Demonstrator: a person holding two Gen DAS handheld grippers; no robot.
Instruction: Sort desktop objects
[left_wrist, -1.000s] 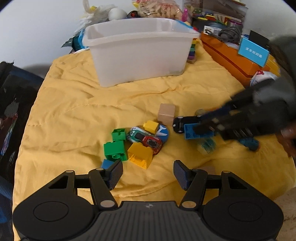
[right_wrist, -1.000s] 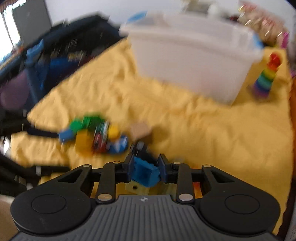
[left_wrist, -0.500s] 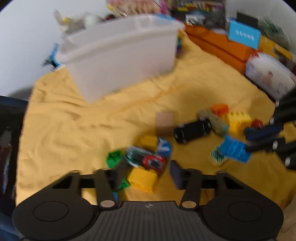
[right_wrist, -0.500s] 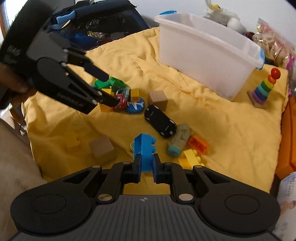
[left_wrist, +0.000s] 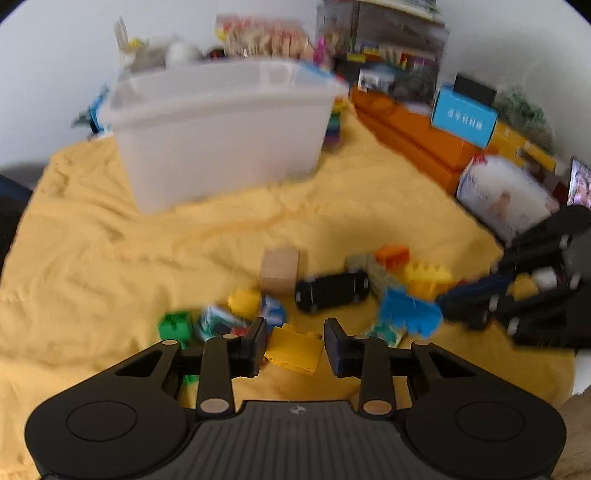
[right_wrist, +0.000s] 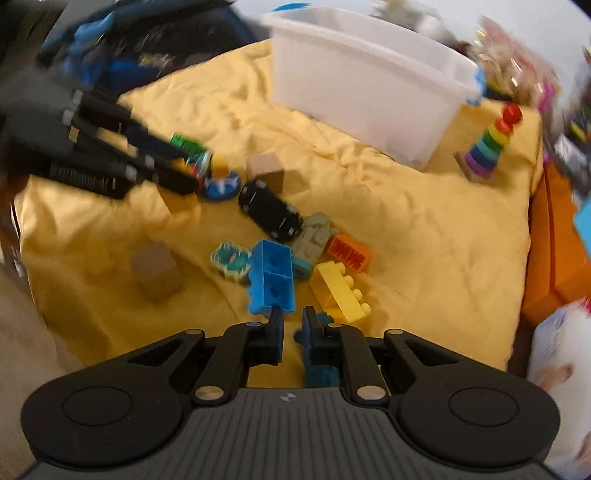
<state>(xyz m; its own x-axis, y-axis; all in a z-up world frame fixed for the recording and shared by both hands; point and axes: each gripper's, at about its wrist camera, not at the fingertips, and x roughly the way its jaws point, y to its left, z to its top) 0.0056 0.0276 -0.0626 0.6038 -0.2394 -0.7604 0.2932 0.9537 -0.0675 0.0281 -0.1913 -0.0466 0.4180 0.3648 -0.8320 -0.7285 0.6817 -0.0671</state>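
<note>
Toys lie scattered on a yellow cloth (left_wrist: 221, 229) before a white plastic bin (left_wrist: 221, 129), which also shows in the right wrist view (right_wrist: 369, 81). My left gripper (left_wrist: 294, 341) is open with its jaws on either side of a yellow brick (left_wrist: 295, 349). My right gripper (right_wrist: 292, 325) stands slightly open just behind a blue brick (right_wrist: 271, 277), which lies loose on the cloth; the brick also shows in the left wrist view (left_wrist: 410, 314). A black toy car (right_wrist: 269, 212) and a long yellow brick (right_wrist: 340, 291) lie near it.
Wooden cubes (right_wrist: 155, 271) (left_wrist: 279, 269), green bricks (left_wrist: 173, 325), an orange brick (right_wrist: 349, 253) and a grey toy vehicle (right_wrist: 314, 236) lie around. A rainbow stacking toy (right_wrist: 487, 147) stands right of the bin. Orange boxes (left_wrist: 413, 136) line the right side.
My right gripper has let go of the blue brick, which now lies on the cloth. My left gripper has moved forward and now straddles the yellow brick.
</note>
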